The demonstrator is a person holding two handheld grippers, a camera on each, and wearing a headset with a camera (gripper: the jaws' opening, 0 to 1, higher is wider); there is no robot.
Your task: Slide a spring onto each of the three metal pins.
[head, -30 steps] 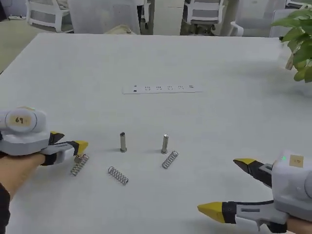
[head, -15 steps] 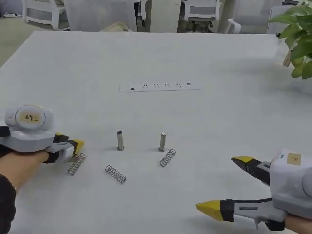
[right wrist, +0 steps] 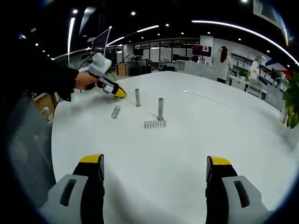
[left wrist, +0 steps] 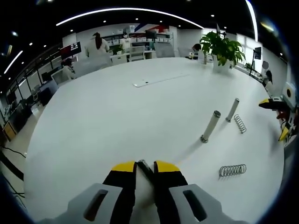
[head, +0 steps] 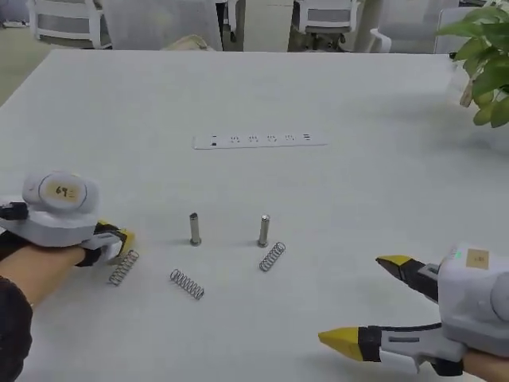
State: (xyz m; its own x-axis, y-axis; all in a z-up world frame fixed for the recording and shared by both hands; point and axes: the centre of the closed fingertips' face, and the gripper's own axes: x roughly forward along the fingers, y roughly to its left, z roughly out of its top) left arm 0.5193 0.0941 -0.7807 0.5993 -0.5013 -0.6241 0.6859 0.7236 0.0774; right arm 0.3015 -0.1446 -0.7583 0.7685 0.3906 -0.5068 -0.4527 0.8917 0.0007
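Observation:
Two metal pins stand upright mid-table, one on the left point(head: 194, 229) and one on the right point(head: 263, 231). Three springs lie on the table: one point(head: 123, 267) just under my left gripper point(head: 121, 239), one point(head: 187, 284) in front of the left pin, one point(head: 272, 256) beside the right pin. In the left gripper view my left gripper point(left wrist: 145, 165) has its jaws nearly together on a thin dark metal pin point(left wrist: 144, 167). My right gripper point(head: 362, 301) is wide open near the front right; between its jaws there is only bare table point(right wrist: 155, 160).
A white power strip point(head: 258, 141) lies flat behind the pins. A potted plant point(head: 485, 56) stands at the far right edge. Office chairs point(head: 67, 20) line the table's far side. The table's bare top point(head: 342, 199) spreads between the pins and my right gripper.
My left gripper has rolled and drawn slightly left, its jaws closing together above the leftmost spring. The right gripper, pins and springs have stayed put; the head camera shifted a little.

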